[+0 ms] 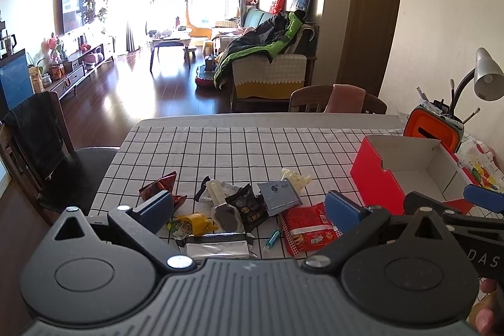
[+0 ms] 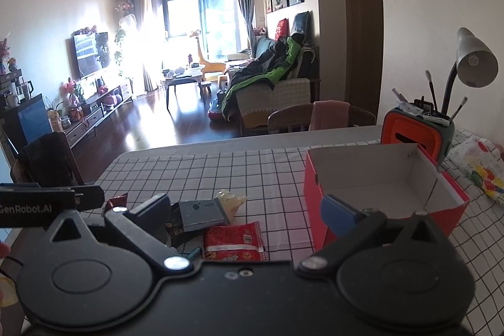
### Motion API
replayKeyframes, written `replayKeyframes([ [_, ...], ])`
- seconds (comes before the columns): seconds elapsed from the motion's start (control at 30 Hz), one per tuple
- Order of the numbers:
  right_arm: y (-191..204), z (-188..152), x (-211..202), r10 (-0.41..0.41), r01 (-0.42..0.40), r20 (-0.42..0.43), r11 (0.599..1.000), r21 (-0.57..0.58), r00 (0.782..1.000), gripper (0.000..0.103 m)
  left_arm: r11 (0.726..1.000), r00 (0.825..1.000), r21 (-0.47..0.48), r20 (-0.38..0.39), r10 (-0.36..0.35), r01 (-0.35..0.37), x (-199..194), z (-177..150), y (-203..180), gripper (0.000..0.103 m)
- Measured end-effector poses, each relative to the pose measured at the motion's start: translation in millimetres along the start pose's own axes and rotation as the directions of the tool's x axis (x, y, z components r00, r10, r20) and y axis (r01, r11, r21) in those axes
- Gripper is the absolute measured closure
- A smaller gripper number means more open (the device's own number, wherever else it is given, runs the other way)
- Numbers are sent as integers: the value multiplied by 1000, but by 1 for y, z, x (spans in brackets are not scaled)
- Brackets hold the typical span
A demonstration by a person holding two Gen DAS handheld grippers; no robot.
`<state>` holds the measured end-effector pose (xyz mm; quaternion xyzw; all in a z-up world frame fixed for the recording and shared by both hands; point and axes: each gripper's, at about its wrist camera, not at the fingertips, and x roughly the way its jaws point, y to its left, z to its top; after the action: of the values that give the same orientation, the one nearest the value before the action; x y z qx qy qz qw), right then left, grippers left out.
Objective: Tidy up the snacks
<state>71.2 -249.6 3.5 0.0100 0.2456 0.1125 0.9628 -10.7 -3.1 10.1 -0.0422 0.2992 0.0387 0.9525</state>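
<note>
On the checked tablecloth (image 1: 252,147) the snack packets (image 1: 233,210) lie heaped, the red box (image 1: 378,178) empty beside them. Both grippers, left (image 1: 249,210) and right (image 2: 245,210), gape, holding nothing (overlapping wrappers invite a double pick, or a slip).

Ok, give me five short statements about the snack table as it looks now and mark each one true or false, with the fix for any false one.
1. The red box is empty. True: only its bare white inside shows.
2. The left gripper holds a snack. False: it is open, above the pile, with nothing between its fingers.
3. The red snack packet lies on the checked tablecloth, outside the box. True.
4. The silver packet is the snack farthest from the left wrist camera. False: it lies nearest, at the front of the pile.
5. The right gripper is shut on the grey-blue packet. False: it is open and grips nothing.
</note>
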Motion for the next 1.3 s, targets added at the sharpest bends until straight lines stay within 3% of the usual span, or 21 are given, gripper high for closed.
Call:
replayKeyframes([
  [0.6,7,-3,15,7,-9,-31,999,-50,999,1,1000,999,-22,-50,-12,11,14,-3,8,0],
  [0.7,8,-5,27,10,-14,-63,998,-59,998,2,1000,997,-21,-71,11,-12,27,-6,16,0],
  [0.8,9,-9,40,20,-27,-95,997,-74,995,2,997,994,13,-68,82,-81,39,-11,22,0],
  [0.9,11,-16,54,41,-54,-117,993,-109,992,2,996,991,22,-102,91,-89,52,-18,33,0],
  [1.07,16,-27,85,70,-101,-179,980,-174,981,3,995,989,92,-145,-15,28,75,-27,44,1],
  [1.3,18,-43,128,64,-118,-284,977,-177,957,3,940,972,300,-210,-105,166,117,-34,45,5],
])
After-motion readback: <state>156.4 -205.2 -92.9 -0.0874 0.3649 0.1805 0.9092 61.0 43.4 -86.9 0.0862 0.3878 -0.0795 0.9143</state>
